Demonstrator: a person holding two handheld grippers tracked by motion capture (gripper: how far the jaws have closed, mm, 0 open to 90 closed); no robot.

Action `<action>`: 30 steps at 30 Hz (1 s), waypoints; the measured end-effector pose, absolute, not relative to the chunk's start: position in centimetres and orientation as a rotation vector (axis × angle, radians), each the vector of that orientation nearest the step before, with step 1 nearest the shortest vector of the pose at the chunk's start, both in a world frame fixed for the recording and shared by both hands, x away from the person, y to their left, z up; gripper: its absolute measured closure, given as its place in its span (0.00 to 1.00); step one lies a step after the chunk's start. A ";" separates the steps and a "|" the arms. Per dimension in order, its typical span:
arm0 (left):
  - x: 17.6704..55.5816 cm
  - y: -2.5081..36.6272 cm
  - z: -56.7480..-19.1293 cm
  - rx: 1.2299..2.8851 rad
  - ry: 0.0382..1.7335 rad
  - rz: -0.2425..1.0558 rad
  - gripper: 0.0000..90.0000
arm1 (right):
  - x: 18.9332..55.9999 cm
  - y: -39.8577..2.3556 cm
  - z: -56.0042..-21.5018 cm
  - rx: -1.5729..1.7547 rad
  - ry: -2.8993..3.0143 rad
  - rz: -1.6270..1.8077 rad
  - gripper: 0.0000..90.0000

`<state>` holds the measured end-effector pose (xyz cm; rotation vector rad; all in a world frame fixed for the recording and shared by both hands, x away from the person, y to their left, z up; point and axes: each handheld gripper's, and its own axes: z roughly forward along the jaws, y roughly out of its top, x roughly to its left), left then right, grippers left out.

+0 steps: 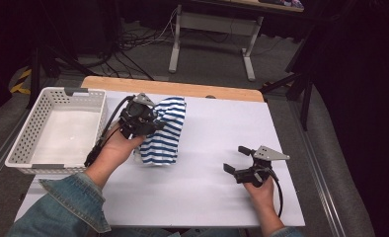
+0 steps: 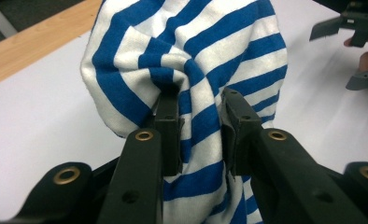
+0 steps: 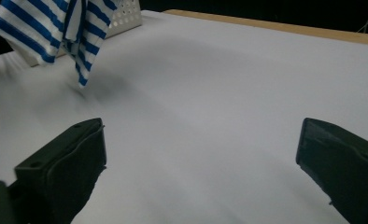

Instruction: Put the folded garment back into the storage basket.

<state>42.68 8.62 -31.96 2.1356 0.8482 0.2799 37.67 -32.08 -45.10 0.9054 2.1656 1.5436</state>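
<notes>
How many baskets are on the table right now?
1. The white basket sits at the table's left edge, beside the striped cloth held in the left gripper.

A white sheet covers the table (image 1: 217,163), its wooden edge (image 1: 182,88) bare at twelve o'clock. Beyond it lies grey carpet (image 1: 207,69) strewn with black cables (image 1: 133,44). A desk frame on grey metal legs (image 1: 175,47) stands farther off in a dark room.

Blue-and-white striped cloth (image 1: 165,131), bunched, hanging lifted above the white table, beside the basket
</notes>
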 end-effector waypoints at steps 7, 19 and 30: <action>42.5 10.9 -31.0 2.110 0.873 0.304 0.79 | 37.6 -32.0 -45.1 0.901 2.165 1.531 0.00; 42.5 14.7 -29.5 2.098 0.930 0.367 0.79 | 37.6 -31.7 -45.1 0.886 2.182 1.514 0.01; 42.8 17.8 -28.2 2.106 0.980 0.414 0.79 | 37.6 -31.9 -45.1 0.912 2.189 1.508 0.04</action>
